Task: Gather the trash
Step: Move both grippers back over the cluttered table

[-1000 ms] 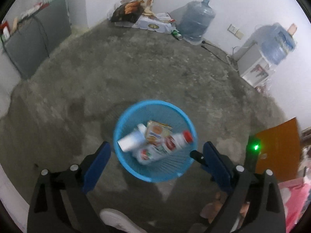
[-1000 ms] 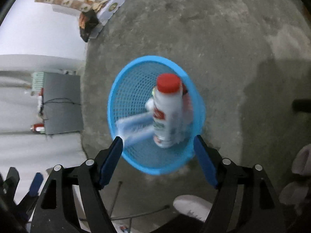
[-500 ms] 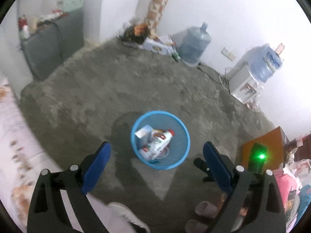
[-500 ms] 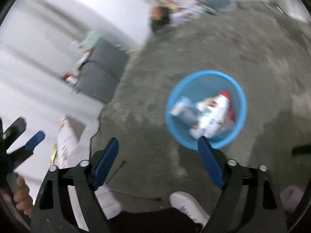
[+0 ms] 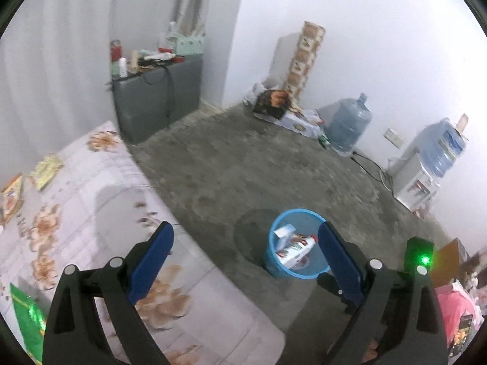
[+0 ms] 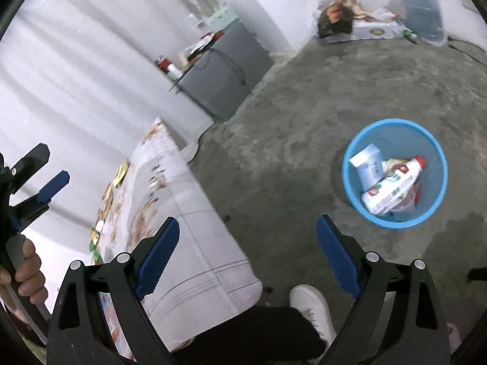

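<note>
- Left gripper [image 5: 243, 252]: jaws spread wide, nothing between the pads, touching nothing. It also shows at the far left of the right wrist view [image 6: 36, 188], held in a hand [image 6: 29, 276].
- Floral bedding [image 5: 91, 213] lies under its left finger, with flat packets [image 5: 45, 167] on it near the left edge.
- Blue basket [image 5: 296, 245] stands on the concrete floor [image 5: 258, 167], just inside the left gripper's right finger and well below it. It holds a red-capped white bottle [image 5: 296, 248] and a small white carton [image 5: 284, 231].
- Right gripper [image 6: 248, 249]: jaws opening, already wide, empty.
- In the right wrist view the basket [image 6: 395, 124] sits up and to the right of the right finger, apart from it.
- White shoe [image 6: 310, 304] on the floor between the right gripper's fingers.
</note>
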Available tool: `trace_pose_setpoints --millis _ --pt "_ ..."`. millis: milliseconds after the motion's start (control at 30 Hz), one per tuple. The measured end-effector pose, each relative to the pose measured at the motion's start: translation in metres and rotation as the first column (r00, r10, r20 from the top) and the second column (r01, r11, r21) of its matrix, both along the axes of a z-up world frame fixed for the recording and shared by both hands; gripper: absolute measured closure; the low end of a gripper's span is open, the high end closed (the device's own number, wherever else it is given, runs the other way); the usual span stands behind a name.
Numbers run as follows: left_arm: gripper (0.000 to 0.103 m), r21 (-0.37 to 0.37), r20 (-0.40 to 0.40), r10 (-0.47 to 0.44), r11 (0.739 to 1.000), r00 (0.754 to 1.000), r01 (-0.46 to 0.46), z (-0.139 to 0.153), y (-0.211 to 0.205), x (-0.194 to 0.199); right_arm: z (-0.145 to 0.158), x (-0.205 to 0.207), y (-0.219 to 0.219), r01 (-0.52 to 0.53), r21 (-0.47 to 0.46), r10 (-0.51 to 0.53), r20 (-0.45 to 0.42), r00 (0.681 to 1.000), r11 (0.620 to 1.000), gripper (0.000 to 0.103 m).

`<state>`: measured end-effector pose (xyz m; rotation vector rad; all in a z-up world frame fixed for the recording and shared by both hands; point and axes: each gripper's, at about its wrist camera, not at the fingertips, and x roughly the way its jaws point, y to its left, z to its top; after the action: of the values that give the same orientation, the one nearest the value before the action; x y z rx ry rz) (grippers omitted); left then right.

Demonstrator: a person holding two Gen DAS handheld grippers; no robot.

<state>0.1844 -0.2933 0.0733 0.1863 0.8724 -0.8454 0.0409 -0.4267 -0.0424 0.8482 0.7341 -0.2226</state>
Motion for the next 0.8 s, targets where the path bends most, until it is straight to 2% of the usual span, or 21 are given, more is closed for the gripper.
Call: trace_pose_setpoints --millis 233,533,800 --pt "0.01 0.013 -0.006 0.07 0.997 0.998 -0.07 0.001 0.027 0.009 0.002 0.002 0.014 -0.04 -0.001 0.04 -0.016 0.999 0.999 0.016" --pt "0.01 -0.019 0.002 0.118 0.993 0.993 -0.118 0.009 0.057 0.011 0.015 0.005 0.034 -0.088 -0.021 0.088 0.002 0.996 0.996 0.016" --pt "0.01 -0.062 0.031 0.168 0.984 0.985 -0.166 0.021 0.107 0.007 0.029 0.013 0.067 -0.163 -0.035 0.164 0.019 0.986 0.986 0.016"
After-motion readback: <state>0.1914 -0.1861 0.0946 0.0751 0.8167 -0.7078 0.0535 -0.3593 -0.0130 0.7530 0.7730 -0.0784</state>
